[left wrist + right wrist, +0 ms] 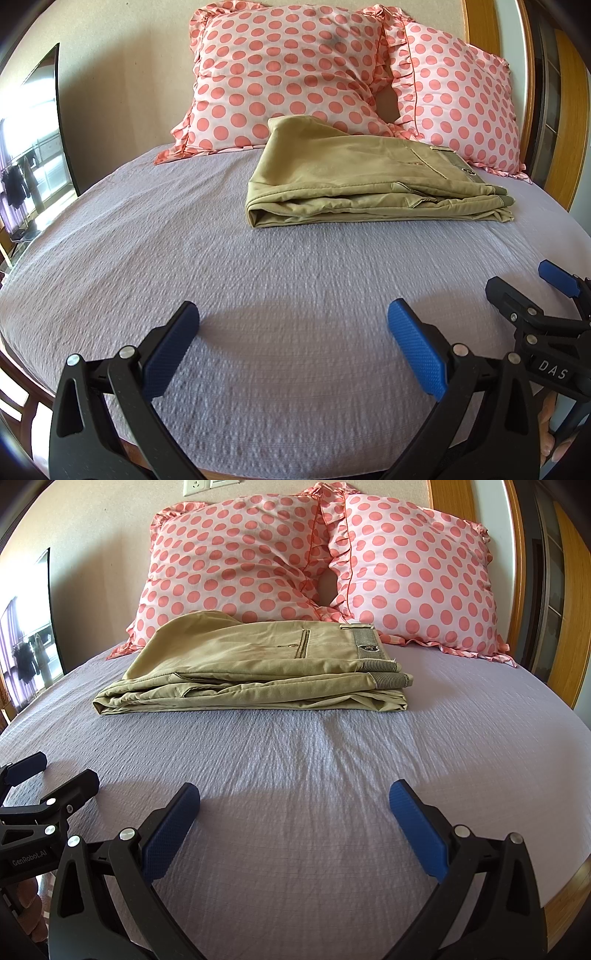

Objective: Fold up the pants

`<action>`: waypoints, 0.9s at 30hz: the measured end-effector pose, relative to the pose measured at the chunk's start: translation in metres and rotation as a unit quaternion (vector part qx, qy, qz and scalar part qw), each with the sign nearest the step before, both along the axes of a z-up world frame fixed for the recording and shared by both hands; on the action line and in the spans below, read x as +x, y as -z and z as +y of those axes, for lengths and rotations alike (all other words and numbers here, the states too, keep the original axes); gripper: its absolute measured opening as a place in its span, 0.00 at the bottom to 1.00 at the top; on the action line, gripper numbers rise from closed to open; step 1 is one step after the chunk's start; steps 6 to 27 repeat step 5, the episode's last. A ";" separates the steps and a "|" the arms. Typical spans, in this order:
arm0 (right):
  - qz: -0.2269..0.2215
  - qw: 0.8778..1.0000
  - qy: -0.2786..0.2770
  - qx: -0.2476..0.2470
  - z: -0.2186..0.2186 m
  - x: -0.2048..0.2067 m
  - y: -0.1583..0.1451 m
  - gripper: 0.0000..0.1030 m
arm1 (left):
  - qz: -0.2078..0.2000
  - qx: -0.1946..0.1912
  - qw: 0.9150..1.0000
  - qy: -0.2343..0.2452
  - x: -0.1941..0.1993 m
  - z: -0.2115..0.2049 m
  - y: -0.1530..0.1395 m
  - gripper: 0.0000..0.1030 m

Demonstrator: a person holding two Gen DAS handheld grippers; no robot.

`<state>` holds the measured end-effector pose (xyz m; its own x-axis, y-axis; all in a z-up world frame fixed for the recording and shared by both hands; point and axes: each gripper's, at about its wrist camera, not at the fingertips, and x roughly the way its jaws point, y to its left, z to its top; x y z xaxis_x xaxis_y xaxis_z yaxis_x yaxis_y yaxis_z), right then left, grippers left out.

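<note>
Pants (255, 668) lie folded near pillows (236, 561) — task looks done; left gripper (293, 325) and right gripper (294, 805) hover apart, jaws released, empty.

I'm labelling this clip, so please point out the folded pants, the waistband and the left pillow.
folded pants (236, 664): right wrist view, on the top khaki layer.
waistband (365, 642): right wrist view, on the striped inner band.
left pillow (280, 74): left wrist view, on its dotted front.
</note>
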<state>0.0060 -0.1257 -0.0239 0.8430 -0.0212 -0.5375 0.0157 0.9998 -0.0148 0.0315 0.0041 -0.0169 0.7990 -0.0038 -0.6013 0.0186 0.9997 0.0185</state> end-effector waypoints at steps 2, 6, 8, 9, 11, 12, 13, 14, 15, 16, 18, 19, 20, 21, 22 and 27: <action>0.000 1.000 0.000 0.000 0.000 0.000 0.000 0.99 | -0.001 0.000 1.000 0.000 0.000 0.000 0.000 0.98; 0.000 1.000 0.000 0.000 0.000 0.000 0.000 0.99 | -0.002 0.001 1.000 0.001 0.000 0.001 0.000 0.98; 0.000 1.000 0.000 0.000 0.000 0.000 0.000 0.99 | -0.002 0.001 1.000 0.001 0.000 0.001 0.000 0.98; 0.000 1.000 0.000 0.000 0.000 0.000 0.000 0.99 | -0.002 0.001 1.000 0.001 0.000 0.001 0.000 0.98; 0.000 1.000 0.000 0.000 0.000 0.000 0.000 0.99 | -0.002 0.001 1.000 0.001 0.000 0.001 0.000 0.98; 0.000 1.000 0.000 0.000 0.000 0.000 0.000 0.99 | -0.002 0.001 1.000 0.001 0.000 0.001 0.000 0.98; 0.000 1.000 0.000 0.000 0.000 0.000 0.000 0.99 | -0.002 0.001 1.000 0.001 0.000 0.001 0.000 0.98; 0.000 1.000 0.000 0.000 0.000 0.000 0.000 0.99 | -0.002 0.001 1.000 0.001 0.000 0.001 0.000 0.98; 0.000 1.000 0.000 0.000 0.000 0.000 0.000 0.99 | -0.002 0.001 1.000 0.001 0.000 0.001 0.000 0.98; 0.000 1.000 0.000 0.000 0.000 0.000 0.000 0.99 | -0.002 0.001 1.000 0.001 0.000 0.001 0.000 0.98; 0.000 1.000 0.000 0.000 0.000 0.000 0.000 0.99 | -0.002 0.001 1.000 0.001 0.000 0.001 0.000 0.98; 0.000 1.000 0.000 0.000 0.000 0.000 0.000 0.99 | -0.002 0.001 1.000 0.001 0.000 0.001 0.000 0.98; 0.000 1.000 0.000 0.000 0.000 0.000 0.000 0.99 | -0.002 0.001 1.000 0.001 0.000 0.001 0.000 0.98; 0.000 1.000 0.000 0.000 0.000 0.000 0.000 0.99 | -0.002 0.001 1.000 0.001 0.000 0.001 0.000 0.98; 0.000 1.000 0.000 0.000 0.000 0.000 0.000 0.99 | -0.002 0.001 1.000 0.001 0.000 0.001 0.000 0.98; 0.000 1.000 0.000 0.000 0.000 0.000 0.000 0.99 | -0.002 0.001 1.000 0.001 0.000 0.001 0.000 0.98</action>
